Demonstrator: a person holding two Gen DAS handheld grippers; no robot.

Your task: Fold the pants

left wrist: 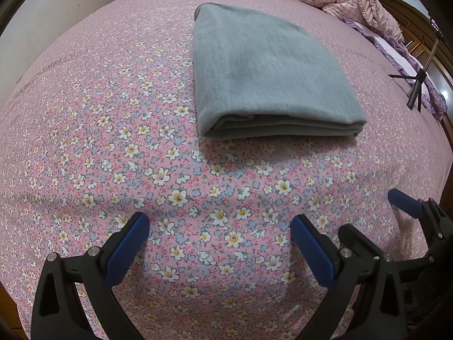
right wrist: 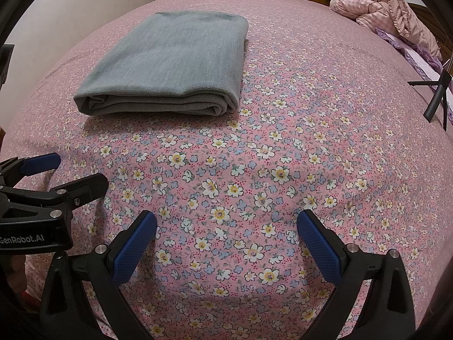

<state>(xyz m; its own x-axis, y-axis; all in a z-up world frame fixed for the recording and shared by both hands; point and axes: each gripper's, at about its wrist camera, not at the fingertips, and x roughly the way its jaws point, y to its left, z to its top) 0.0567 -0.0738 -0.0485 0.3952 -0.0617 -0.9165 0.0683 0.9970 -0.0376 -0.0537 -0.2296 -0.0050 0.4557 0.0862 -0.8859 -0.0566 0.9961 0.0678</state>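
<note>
My left gripper (left wrist: 219, 232) and right gripper (right wrist: 226, 228): jaws spread, empty. Grey knit pants (left wrist: 269, 73) lie folded on the pink floral bedsheet (left wrist: 99, 147), well ahead. Risk: any further nudge could unstack the layered front edge.

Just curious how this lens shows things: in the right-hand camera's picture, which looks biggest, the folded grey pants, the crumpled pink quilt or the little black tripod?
As they look in that view:
1. Folded grey pants, clearly largest.
2. Crumpled pink quilt, at the far corner.
3. Little black tripod, cut off by the edge.
The quilt lies farther off, so its true size may be larger.
</note>
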